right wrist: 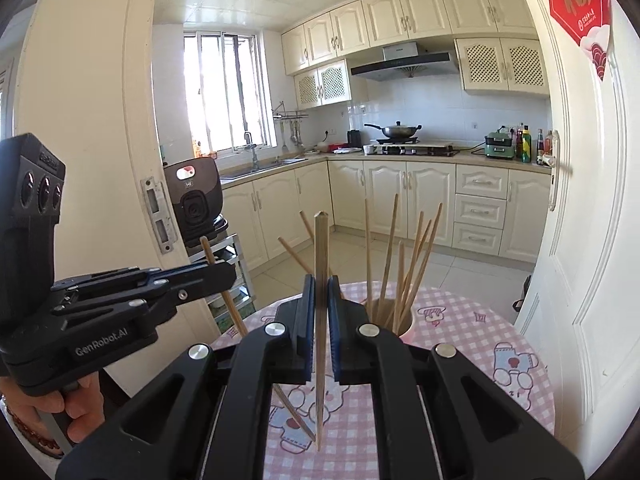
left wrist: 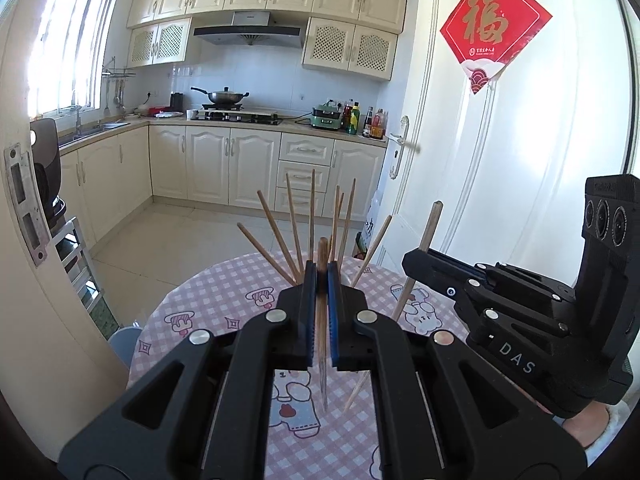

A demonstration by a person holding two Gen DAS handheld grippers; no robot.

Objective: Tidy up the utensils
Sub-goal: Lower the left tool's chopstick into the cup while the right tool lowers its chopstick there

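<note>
My left gripper is shut on a wooden chopstick held upright above the round table. My right gripper is shut on another wooden chopstick, also upright. In the left wrist view the right gripper shows at the right with its chopstick. In the right wrist view the left gripper shows at the left with its chopstick. A pale cup on the table holds several chopsticks fanned out; in the left wrist view these chopsticks rise behind my fingers, the cup hidden.
The table has a pink checked cloth with cartoon prints. A white door stands open at the right with a red paper sign. A door frame is at the left. Kitchen cabinets lie beyond.
</note>
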